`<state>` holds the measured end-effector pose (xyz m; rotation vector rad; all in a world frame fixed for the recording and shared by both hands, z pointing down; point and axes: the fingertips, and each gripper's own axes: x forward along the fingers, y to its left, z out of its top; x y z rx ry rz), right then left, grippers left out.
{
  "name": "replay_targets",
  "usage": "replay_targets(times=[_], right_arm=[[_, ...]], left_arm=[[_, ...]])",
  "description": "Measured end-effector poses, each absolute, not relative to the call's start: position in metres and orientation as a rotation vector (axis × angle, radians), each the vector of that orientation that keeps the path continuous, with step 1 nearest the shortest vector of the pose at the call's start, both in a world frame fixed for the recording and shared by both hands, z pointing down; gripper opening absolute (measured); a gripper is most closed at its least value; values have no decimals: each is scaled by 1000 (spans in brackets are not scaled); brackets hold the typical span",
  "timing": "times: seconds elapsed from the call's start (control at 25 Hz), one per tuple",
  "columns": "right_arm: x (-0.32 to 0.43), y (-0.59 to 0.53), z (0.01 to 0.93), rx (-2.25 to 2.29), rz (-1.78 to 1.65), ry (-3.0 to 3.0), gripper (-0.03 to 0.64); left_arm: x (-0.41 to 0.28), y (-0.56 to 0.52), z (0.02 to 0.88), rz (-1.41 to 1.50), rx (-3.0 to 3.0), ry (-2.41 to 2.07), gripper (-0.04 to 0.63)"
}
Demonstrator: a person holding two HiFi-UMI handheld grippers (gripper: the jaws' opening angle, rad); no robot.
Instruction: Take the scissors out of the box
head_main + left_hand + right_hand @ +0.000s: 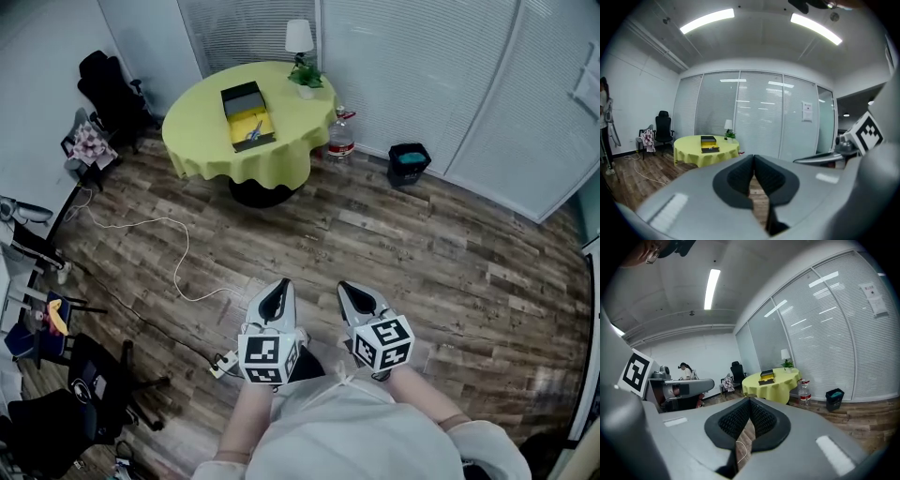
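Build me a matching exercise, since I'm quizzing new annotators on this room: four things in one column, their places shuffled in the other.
Things:
1. scissors
2. water bottle
3. bin
4. lamp

Places:
A. on the floor by the blinds
B. on the table's far edge, next to the plant
C. inside the open box
D. on the floor beside the table

Pairs: 1-C, 2-D, 3-A, 4-B

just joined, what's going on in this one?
A person stands on the wood floor, well back from the round yellow table, with a gripper in each hand. The left gripper and right gripper are both shut and empty, aimed toward the table. The open box sits on the table with the scissors inside. The grab has not started yet.
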<state>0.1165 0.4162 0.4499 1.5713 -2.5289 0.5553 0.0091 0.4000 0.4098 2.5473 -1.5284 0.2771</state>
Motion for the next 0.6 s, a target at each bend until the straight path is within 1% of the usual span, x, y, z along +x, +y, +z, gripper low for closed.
replay_targets(times=[0.36,0.6], right_arm=[[51,259,449,1569,547,-2462,0],[21,184,446,1584,530,-2438,0]], left_arm=[[-77,234,405,240,2502,-1537,6],[-117,161,413,239,2453,-1535,6]])
